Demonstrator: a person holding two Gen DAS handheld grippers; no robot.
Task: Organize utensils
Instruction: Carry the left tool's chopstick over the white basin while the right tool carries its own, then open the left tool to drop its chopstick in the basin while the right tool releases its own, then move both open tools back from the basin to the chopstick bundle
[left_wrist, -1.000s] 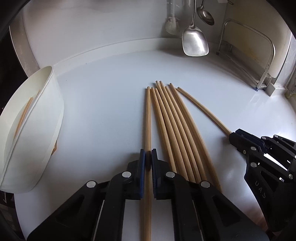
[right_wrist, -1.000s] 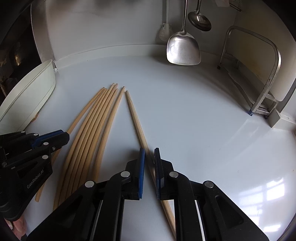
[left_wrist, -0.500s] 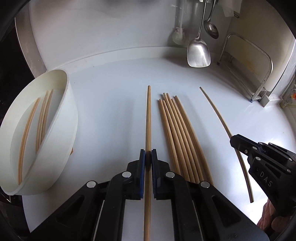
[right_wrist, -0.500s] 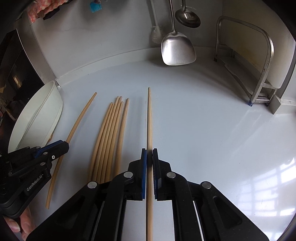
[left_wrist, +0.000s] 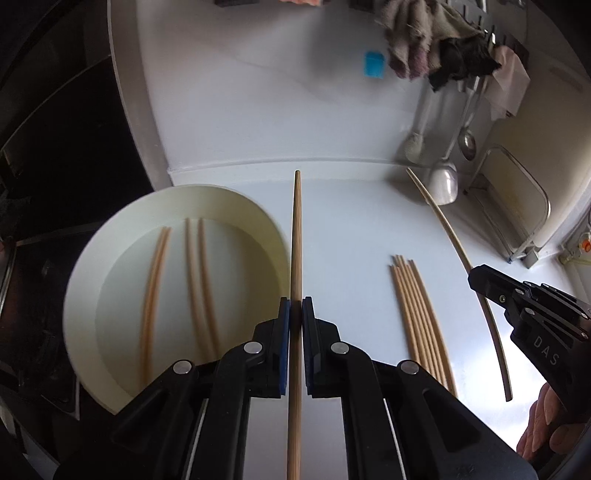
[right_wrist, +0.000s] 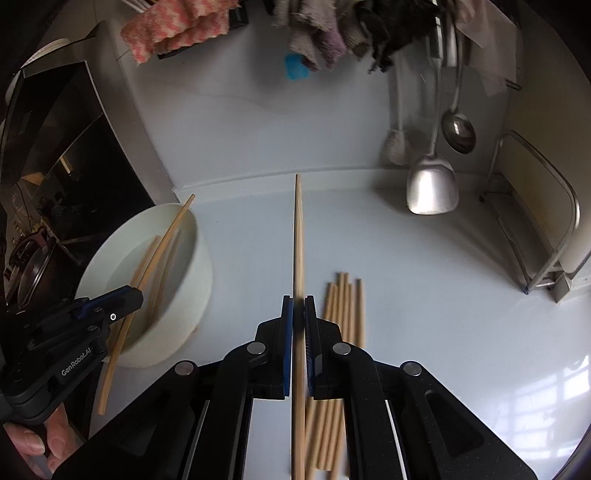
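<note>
- Two chopsticks are up in the air, one in each of my tools.
- My left gripper (left_wrist: 294, 314) is clamped tight on one chopstick (left_wrist: 296, 236). The stick runs straight out ahead, along the fingers, with its thin tip far in front.
- My right gripper (right_wrist: 298, 314) is clamped tight on the other chopstick (right_wrist: 298, 236). That stick also points straight ahead.
- The white bowl (left_wrist: 110, 258) sits on the left side of the white counter (left_wrist: 351, 229). A few chopsticks already lie inside it.
- From my left tool, the bowl is just to the left of the stick. The stick's middle looks like it is right over the bowl's rim.
- From my right tool, the bowl (right_wrist: 192, 280) is further off to the left, with my left tool in between.
- So I think my left hand is nearer and should drop its stick first.
- The sticks in the bowl lie pointing away from me, the same way as mine. I think I only need to slide left, not turn much.
- A bunch of chopsticks (left_wrist: 417, 314) is left on the counter, between my two tools.
- A metal spatula (right_wrist: 432, 188) and a ladle (right_wrist: 458, 129) hang at the back wall.
</note>
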